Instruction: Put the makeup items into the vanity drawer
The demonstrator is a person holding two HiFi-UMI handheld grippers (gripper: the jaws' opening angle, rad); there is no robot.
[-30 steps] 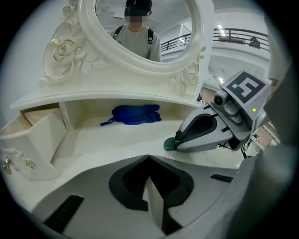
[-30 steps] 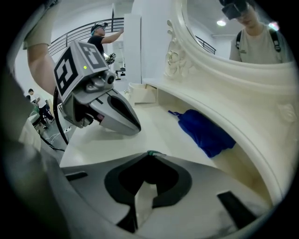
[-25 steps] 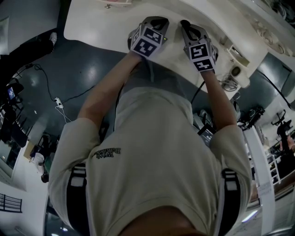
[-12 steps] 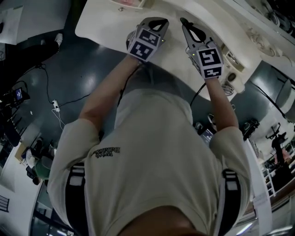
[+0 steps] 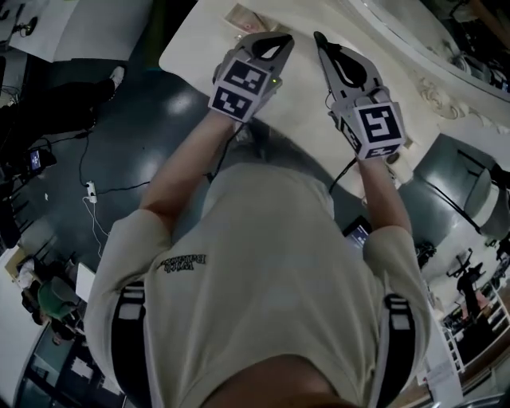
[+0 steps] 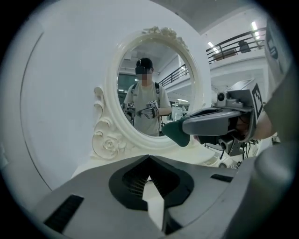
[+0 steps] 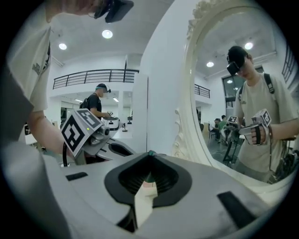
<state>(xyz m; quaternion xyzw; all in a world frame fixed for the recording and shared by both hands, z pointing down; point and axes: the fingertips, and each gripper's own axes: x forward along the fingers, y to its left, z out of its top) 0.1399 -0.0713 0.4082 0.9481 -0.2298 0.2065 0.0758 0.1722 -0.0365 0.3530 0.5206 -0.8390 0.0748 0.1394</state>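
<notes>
My left gripper (image 5: pixel 275 44) and right gripper (image 5: pixel 325 46) now hang higher above the desk (image 5: pixel 199 48), jaws shut and empty; no makeup picked up yet.

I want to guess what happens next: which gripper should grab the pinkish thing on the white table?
Probably the left gripper. The pinkish thing lies just beyond its tips on the table, while the right gripper is farther away. Both are shut and empty, so it must open first.
</notes>
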